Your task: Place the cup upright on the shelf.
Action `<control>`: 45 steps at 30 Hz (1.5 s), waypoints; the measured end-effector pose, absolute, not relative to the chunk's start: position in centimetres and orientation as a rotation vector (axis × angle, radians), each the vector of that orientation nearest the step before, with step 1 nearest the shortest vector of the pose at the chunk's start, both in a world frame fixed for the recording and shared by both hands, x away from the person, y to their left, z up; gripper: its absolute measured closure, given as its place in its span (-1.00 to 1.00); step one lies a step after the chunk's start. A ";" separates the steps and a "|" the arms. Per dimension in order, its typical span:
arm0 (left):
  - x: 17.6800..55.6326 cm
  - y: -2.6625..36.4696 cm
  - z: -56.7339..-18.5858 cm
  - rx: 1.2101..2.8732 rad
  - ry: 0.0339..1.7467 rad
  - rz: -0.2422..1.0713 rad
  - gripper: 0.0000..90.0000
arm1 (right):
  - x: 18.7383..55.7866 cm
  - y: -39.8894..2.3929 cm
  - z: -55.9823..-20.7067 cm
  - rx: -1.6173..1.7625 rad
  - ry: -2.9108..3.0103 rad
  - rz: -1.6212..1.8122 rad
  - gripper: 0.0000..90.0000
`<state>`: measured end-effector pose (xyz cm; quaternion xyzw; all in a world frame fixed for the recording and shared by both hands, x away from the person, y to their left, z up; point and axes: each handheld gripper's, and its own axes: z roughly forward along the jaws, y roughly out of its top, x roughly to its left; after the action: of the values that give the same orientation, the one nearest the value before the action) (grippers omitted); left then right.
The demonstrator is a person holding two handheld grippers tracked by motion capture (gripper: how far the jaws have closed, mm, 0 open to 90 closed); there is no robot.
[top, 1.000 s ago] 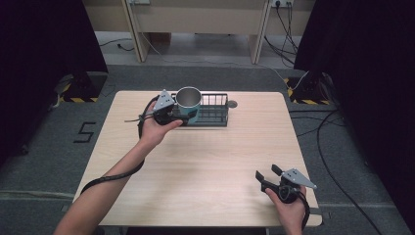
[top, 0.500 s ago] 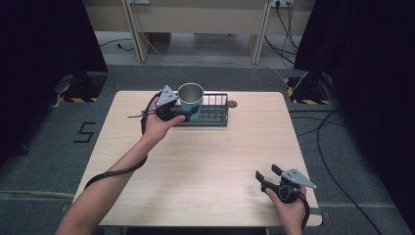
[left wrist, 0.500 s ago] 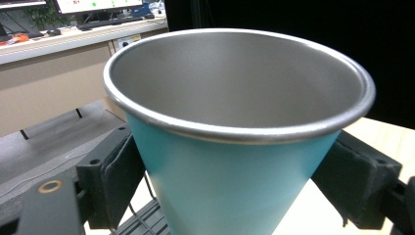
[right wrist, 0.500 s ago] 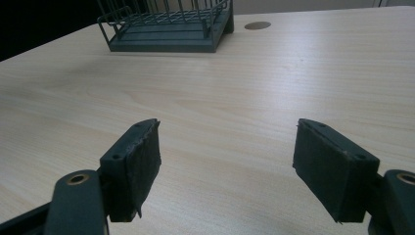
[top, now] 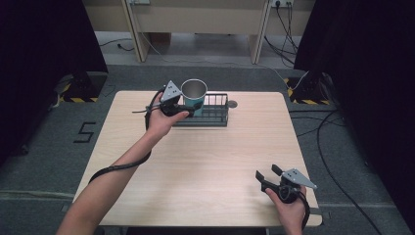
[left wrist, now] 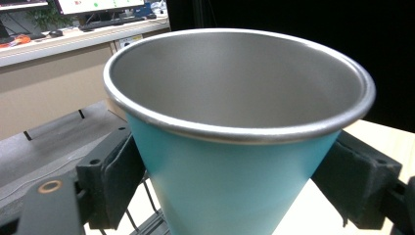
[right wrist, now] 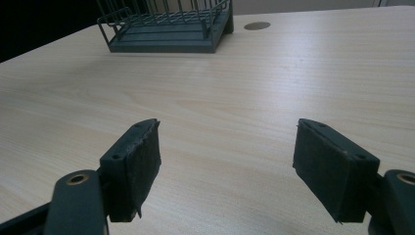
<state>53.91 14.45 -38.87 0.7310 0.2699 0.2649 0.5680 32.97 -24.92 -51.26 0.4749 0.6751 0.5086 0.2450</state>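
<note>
Near the table's [top: 195,166] far edge the left gripper [top: 183,108] clamps a cup [top: 194,92] above the rack [top: 215,115], apparently mid-transfer, needing a careful lowering next, while the right gripper [top: 266,175] rests apart.

A dark numeral "5" [top: 86,132] stands on the grey floor [top: 44,147] just off the table's [top: 205,161] left edge.

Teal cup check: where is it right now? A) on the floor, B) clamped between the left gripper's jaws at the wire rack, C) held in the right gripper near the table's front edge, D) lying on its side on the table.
B: the left gripper has its jaws pressed on either side of the teal cup, upright at the wire rack; the right gripper is open with nothing between its jaws.
</note>
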 end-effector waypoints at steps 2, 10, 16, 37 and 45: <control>54.1 14.4 -38.8 1.716 0.639 0.621 -0.64 | 33.0 -24.9 -51.3 1.296 1.843 1.389 -0.41; 54.9 13.9 -38.6 1.709 0.654 0.625 -0.64 | 33.0 -25.0 -51.3 1.296 1.843 1.390 -0.41; 55.6 13.4 -38.3 1.706 0.669 0.631 -0.64 | 33.0 -25.0 -51.3 1.299 1.841 1.391 -0.41; 58.7 12.7 -39.6 1.730 0.765 0.656 -0.64 | 33.0 -25.1 -51.3 1.290 1.840 1.396 -0.41; 59.4 12.3 -40.0 1.729 0.795 0.648 -0.64 | 33.0 -25.1 -51.3 1.287 1.840 1.397 -0.41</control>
<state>59.36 12.28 -40.04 0.7260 0.3341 0.2721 0.5360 32.99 -25.08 -51.28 0.4716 0.6745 0.5120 0.2459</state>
